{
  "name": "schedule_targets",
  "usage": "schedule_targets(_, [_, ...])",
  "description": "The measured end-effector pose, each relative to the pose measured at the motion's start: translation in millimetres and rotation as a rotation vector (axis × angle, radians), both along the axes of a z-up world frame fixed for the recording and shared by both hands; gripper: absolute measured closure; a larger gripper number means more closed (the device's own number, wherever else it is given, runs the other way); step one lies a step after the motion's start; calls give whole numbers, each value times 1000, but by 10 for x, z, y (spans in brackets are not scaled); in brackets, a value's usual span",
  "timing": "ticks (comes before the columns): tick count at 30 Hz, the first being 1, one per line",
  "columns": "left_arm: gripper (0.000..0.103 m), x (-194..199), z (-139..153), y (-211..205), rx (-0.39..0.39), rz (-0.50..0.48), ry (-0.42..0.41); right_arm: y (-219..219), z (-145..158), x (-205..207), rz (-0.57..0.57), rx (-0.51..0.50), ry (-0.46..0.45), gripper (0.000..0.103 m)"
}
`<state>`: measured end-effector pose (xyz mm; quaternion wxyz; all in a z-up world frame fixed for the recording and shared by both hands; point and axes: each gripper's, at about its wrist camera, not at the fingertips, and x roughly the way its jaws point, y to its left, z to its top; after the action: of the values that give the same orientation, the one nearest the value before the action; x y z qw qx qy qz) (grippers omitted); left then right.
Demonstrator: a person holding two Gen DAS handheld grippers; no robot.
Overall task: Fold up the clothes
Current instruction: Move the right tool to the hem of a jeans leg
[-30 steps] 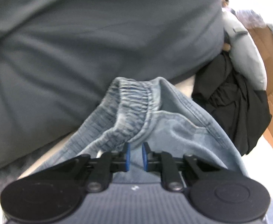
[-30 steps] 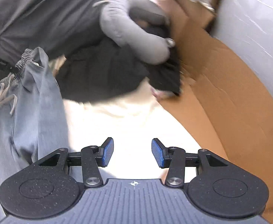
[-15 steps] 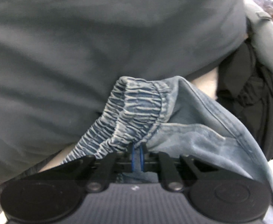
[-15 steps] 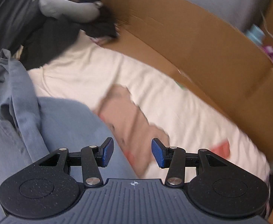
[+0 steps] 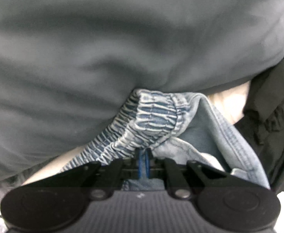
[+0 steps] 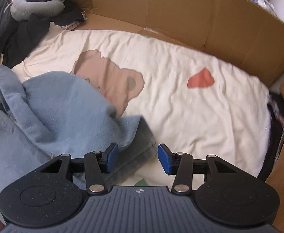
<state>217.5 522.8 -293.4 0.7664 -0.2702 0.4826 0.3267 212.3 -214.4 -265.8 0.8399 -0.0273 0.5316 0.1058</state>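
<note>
The left gripper (image 5: 142,158) is pinching the gathered elastic waistband (image 5: 147,124) of the light blue denim trousers (image 6: 50,116), blue pads nearly meeting on it. The folding is looking barely begun: the trousers are lying rumpled on the cream bear-print sheet (image 6: 180,68). Their long axis is apparently running from waistband at left toward the hem (image 6: 142,149) at right. The right gripper (image 6: 135,158) is gaping wide over that hem, holding nothing.

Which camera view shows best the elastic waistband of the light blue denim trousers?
The left wrist view: the gathered elastic waistband fills its centre, pinched by the left hand-held gripper. The right wrist view shows only the trouser leg and hem of the light blue denim trousers, no waistband.
</note>
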Motion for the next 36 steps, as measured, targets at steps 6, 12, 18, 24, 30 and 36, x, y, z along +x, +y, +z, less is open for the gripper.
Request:
schedule_targets(6, [83, -42, 279, -222, -21, -32, 3, -24, -191, -137, -3, 78, 20, 50])
schedule_targets(12, [68, -15, 632, -678, -36, -102, -43, -36, -475, -235, -21, 133, 23, 50])
schedule_targets(18, [64, -46, 639, -931, -177, -139, -109, -221, -673, -125, -128, 173, -2, 50])
schedule_targets(24, [63, -77, 513, -1187, -239, -113, -119, -375, -757, 33, -164, 163, -51, 50])
schedule_targets(30, [63, -54, 608, -1465, -209, -123, -130, -408, -844, 111, -150, 184, -92, 50])
schedule_targets(36, [63, 87, 690, -1619, -251, -156, -218, -336, -964, 117, -128, 164, -105, 50])
